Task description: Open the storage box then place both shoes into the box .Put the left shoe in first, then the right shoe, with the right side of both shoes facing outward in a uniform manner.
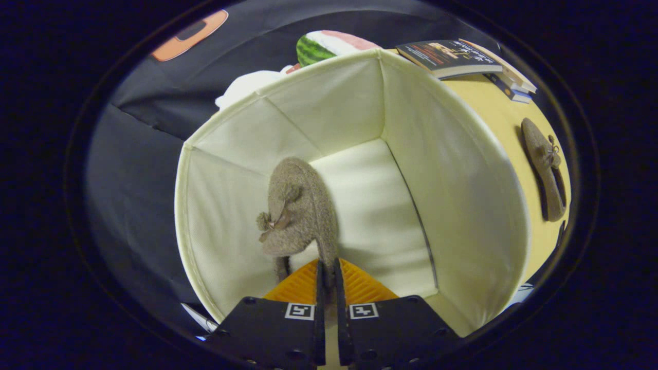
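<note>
My gripper (327,267) is shut on the edge of a grey-brown suede shoe (298,210) with a small lace bow. The shoe hangs toe-forward inside the open cream fabric storage box (462,169), near its left wall and above the pale floor. A second matching shoe (545,169) lies on the yellow table (498,113), outside the box beyond its right wall.
A stack of books (462,59) lies on the table beyond the box's far right corner. A watermelon-patterned object (329,45) and something white (247,87) sit behind the box's far wall. Black cloth wall stands to the left.
</note>
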Demonstrator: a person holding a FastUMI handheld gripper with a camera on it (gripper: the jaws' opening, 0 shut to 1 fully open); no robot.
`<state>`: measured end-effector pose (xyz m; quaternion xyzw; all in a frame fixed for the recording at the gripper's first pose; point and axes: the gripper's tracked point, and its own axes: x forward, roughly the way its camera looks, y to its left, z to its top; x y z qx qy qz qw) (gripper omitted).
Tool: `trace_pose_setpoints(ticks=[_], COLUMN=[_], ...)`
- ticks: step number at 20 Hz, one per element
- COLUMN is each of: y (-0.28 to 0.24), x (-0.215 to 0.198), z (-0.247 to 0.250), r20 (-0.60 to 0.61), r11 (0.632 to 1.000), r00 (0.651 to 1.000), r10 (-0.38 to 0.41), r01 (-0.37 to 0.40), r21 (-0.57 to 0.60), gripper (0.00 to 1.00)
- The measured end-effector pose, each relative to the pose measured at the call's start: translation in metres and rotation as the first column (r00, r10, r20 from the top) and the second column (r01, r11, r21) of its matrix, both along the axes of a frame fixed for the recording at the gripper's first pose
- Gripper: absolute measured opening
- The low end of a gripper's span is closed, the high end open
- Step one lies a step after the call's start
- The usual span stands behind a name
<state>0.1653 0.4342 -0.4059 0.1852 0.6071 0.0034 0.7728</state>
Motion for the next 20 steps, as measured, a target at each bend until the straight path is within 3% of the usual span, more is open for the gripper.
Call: trace_pose_setpoints(ticks=[1,4,9,15,20], y=[0.003,-0.008,-0.053,-0.177,-0.298], x=[-0.002,-0.009,-0.009,0.009,0.019], z=[0.006,0.038,0.140,0.197,0.156], r20=[0.009,0.042,0.231,0.349,0.288], r11=[1.000,0.993,0.973,0.971,0.978], r00=[1.000,0.993,0.946,0.906,0.937], r10=[0.018,0.114,0.229,0.241,0.197], r01=[-0.018,-0.114,-0.231,-0.228,-0.166], r21=[0.021,-0.009,-0.022,-0.078,-0.129], gripper=[0.11,0.42,0.93,0.96,0.96])
